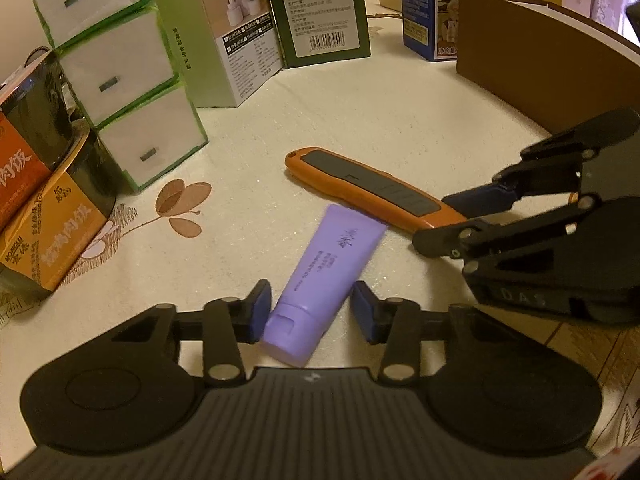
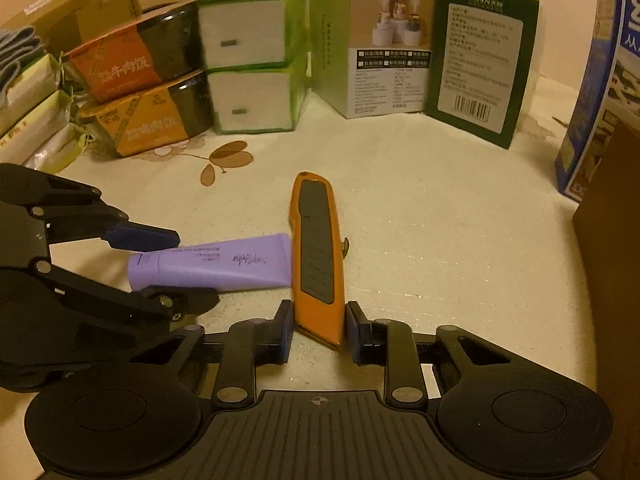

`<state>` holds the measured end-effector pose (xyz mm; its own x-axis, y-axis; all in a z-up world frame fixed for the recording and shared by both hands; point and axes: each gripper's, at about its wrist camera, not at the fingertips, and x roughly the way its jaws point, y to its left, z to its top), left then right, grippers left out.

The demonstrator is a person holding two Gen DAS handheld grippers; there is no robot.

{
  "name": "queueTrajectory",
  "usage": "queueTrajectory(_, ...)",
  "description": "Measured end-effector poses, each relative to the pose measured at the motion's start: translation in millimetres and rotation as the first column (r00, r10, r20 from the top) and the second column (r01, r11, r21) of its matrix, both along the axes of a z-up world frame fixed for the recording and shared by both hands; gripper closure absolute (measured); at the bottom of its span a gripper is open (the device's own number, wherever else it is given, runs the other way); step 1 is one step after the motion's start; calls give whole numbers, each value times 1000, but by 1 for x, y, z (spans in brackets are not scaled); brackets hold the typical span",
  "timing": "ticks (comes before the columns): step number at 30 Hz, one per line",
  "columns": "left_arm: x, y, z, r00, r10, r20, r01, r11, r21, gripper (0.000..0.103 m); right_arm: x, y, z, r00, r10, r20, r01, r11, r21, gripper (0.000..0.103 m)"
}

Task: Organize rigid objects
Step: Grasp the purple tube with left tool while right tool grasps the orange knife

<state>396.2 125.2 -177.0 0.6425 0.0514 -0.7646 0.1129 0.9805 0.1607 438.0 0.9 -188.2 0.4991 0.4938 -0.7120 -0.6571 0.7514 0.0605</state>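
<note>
A purple tube (image 1: 324,276) lies flat on the cream tablecloth, cap end toward me. My left gripper (image 1: 312,312) is open, its blue pads on either side of the cap end, apart from it. An orange utility knife (image 1: 372,192) lies just beyond, touching the tube's far end. In the right wrist view the knife (image 2: 318,252) points away and my right gripper (image 2: 316,330) is open around its near end, pads close to its sides. The tube (image 2: 212,266) lies to its left, with the left gripper (image 2: 176,268) around the cap end.
Stacked tissue packs (image 1: 116,76), orange food bowls (image 1: 40,208), a light green box (image 1: 224,40), a dark green box (image 1: 320,12) and a blue carton (image 1: 432,8) ring the far side. A brown cardboard box (image 1: 532,68) stands at the right.
</note>
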Motion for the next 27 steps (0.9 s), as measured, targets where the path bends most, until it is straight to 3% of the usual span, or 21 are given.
queueTrajectory(2, -2, -2, 0, 1000, 8, -7, -9, 1000, -12, 76, -5, -5, 0, 1000, -18, -1, 18, 1000, -1, 79)
queueTrajectory(13, -41, -19, 7, 993, 109, -51, -114, 988, -106, 77, -75, -66, 4, 987, -153, -42, 153, 988, -12, 79)
queueTrajectory(23, -128, -49, 14, 984, 143, -108, -157, 977, -143, 77, -141, -110, 13, 981, -154, -116, 150, 988, -42, 79)
queueTrajectory(27, -140, -50, 13, 977, 162, -140, -183, 970, -160, 77, -151, -117, 14, 977, -153, -145, 149, 988, -37, 78)
